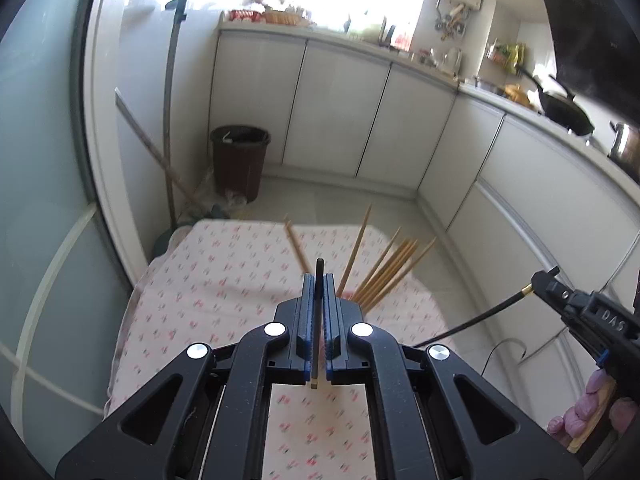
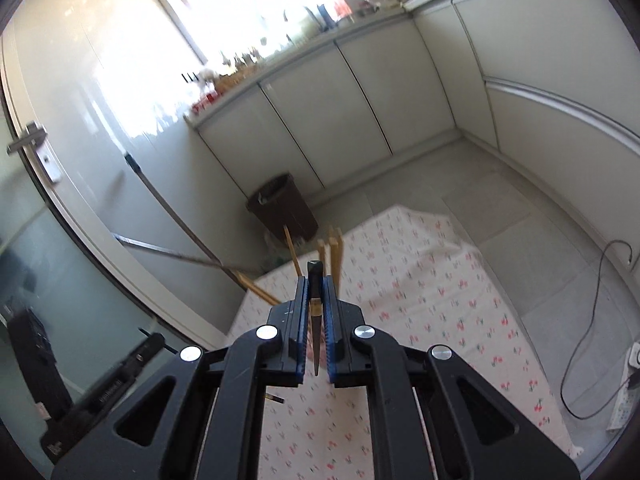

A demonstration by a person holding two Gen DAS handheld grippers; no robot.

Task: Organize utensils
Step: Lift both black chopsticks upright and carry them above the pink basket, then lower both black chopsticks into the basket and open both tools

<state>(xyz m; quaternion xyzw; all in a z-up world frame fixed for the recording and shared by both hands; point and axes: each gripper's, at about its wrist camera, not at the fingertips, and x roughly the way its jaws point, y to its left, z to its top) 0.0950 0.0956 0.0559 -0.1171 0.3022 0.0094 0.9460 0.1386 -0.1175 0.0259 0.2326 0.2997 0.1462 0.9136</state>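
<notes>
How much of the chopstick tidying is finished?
Partly done, it seems. A bunch of tan wooden chopsticks already stands upright together beyond the left gripper, though their holder is hidden. In hand: the left gripper is shut on a dark chopstick, and the right gripper is shut on another dark chopstick with a gold band. Left to do: adding these two to the bunch over the cherry-print tablecloth.

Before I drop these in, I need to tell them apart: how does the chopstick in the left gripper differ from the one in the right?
The left gripper holds a black chopstick that ends in a small pale square tip toward the camera. The black chopstick in the right gripper has a gold band partway along and tapers to a dark point toward the camera. Both are dark, clamped upright between closed jaws, near the wooden chopsticks above the cherry-print cloth.
</notes>
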